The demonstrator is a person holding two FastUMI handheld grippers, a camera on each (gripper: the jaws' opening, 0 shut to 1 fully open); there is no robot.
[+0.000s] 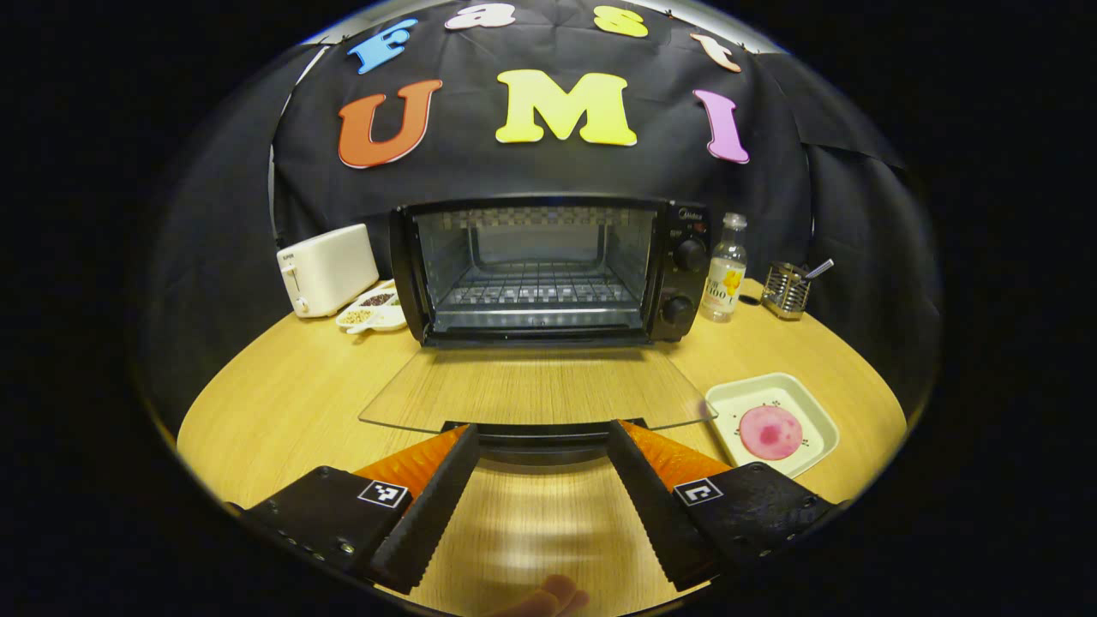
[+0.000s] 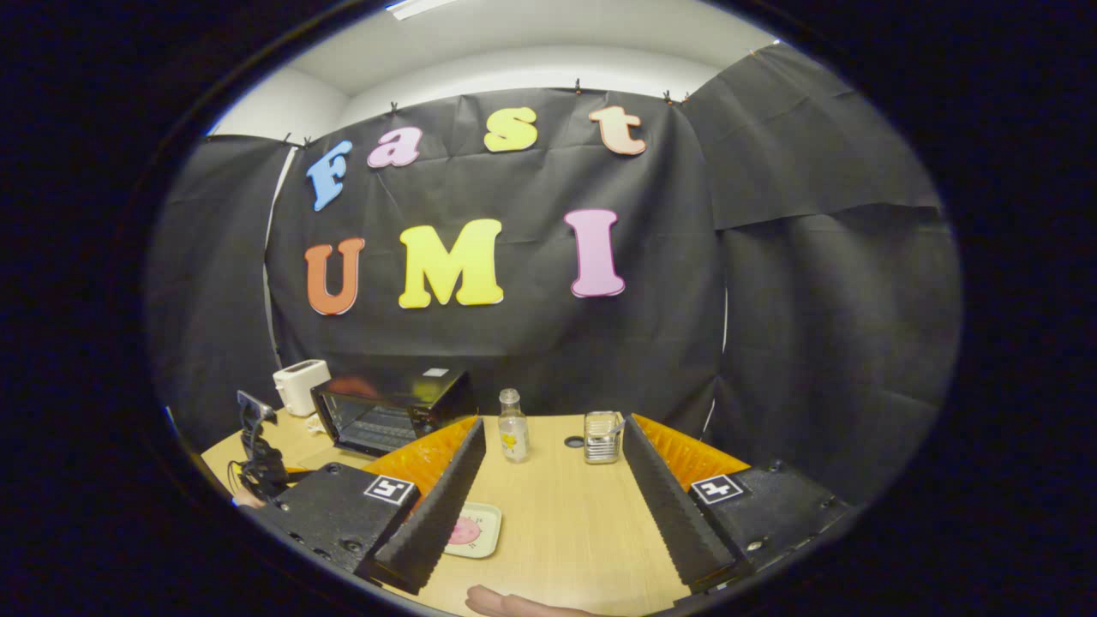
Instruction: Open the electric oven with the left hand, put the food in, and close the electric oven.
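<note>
Left gripper view: black electric oven [image 1: 548,270] open, left claw [image 1: 542,446] spread; right claw [image 2: 553,506], spread, should pinch pink round food [image 1: 770,431] squarely near table's right edge.

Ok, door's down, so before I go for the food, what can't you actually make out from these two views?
- Door handle: left gripper view, its ends hidden behind the left gripper's fingers; contact unclear.
- Food on its tray: right gripper view, half covered by the right gripper's finger.
- Oven inside: right gripper view, too small and dark.
- Bottle label: left gripper view, too small.
</note>
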